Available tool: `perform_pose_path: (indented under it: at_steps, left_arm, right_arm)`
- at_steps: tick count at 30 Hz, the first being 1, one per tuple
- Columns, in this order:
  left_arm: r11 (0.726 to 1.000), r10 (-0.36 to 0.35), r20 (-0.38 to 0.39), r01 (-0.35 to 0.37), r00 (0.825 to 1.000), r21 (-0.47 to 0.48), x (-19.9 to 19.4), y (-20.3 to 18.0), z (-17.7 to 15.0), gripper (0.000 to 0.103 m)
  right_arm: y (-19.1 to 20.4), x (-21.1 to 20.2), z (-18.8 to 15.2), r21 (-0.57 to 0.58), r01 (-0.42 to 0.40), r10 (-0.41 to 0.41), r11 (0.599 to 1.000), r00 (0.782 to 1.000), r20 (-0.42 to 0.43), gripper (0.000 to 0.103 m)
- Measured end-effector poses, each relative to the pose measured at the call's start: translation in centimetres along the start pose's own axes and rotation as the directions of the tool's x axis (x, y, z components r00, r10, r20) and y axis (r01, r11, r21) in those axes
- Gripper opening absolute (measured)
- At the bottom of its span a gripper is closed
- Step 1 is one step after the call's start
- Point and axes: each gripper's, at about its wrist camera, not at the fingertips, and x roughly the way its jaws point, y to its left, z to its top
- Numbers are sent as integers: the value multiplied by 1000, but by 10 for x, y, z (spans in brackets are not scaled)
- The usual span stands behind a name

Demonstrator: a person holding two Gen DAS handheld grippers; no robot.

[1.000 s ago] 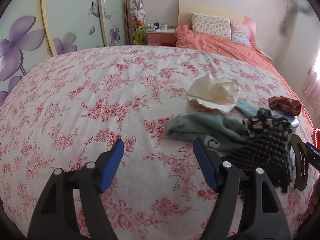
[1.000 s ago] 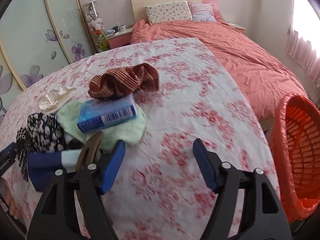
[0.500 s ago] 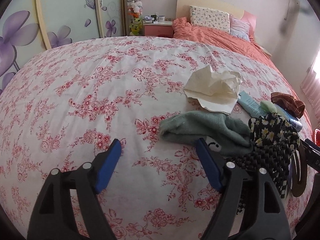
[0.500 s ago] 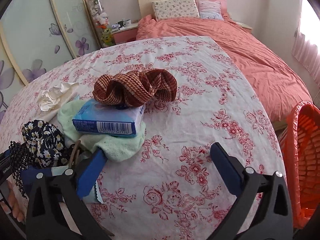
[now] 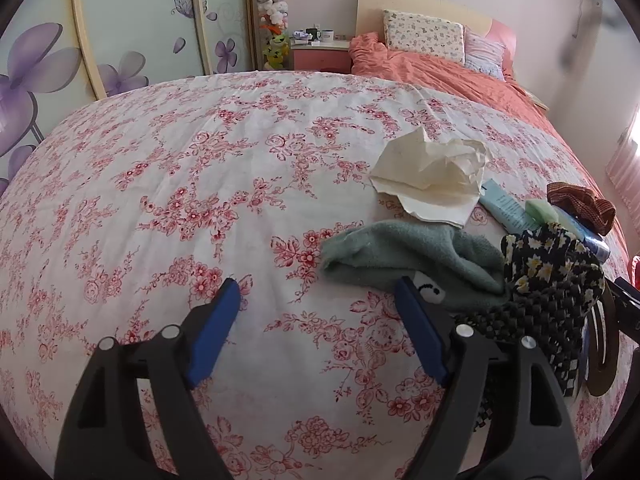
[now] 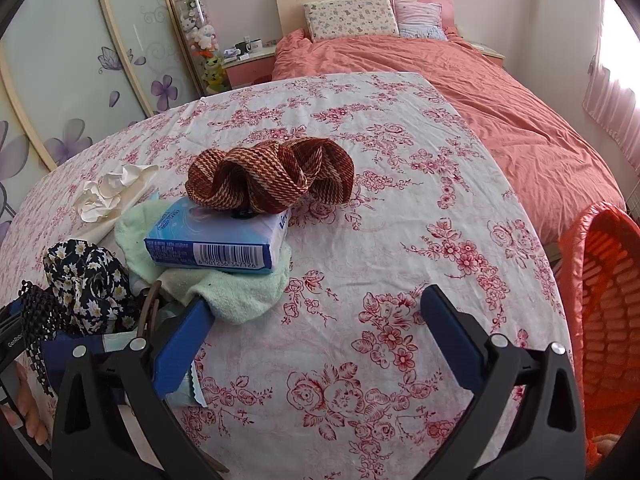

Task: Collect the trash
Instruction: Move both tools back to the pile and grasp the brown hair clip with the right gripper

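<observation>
While both grippers gape empty, right gripper (image 6: 316, 320) over bare bedspread (image 6: 400, 168); basket (image 6: 600, 304) beyond bed edge.

We saw a white cloth (image 6: 360, 184) printed with red-pink roses, and on it a cream crumpled tissue (image 5: 434, 178), a grey-green towel (image 5: 408, 256), a blue pack (image 6: 218, 246), a brown-and-orange striped knit (image 6: 272, 178) and a black fabric (image 6: 86, 276) with small daisies. The basket (image 6: 600, 300) was orange, the duvet (image 6: 480, 92) salmon.
</observation>
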Motion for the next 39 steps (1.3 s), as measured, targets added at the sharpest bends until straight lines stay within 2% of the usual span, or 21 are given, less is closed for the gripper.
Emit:
perform_pose_path:
  at_steps: [11,22,26,28,31,33,35,39]
  left_arm:
    - [1000,-2,5,2,1000,0,-2,2,0,78]
    - [1000,-13,55,13,998,-1,-31,15,-3,78]
    - [1000,-28,73,28,997,5,-41,14,-6,79]
    - [999,-33,78,33,996,7,-45,12,-7,78]
    - [999,-44,95,42,995,13,-54,7,-11,78]
    - [999,-46,102,44,994,20,-58,3,-13,78]
    - [998,-58,107,55,993,32,-64,-1,-16,78]
    - [996,-80,113,75,990,49,-72,-8,-22,78]
  right_arm:
    - [0,1,0,0,0,0,1000,1000,0,101]
    - [-2,-4,-1,-6,39,-39,999,999,-25,101]
    - [-7,-44,-20,-11,-1,2,1000,998,67,98]
    - [-2,-61,-26,-37,11,-7,999,994,113,96]
    - [10,-77,-35,-76,-43,53,996,988,144,81]
    - [19,-73,-39,-103,-81,92,991,989,115,65]
    - [31,-65,-45,-129,-122,132,984,988,75,55]
    - [44,-50,-49,-144,-151,155,978,988,21,39]
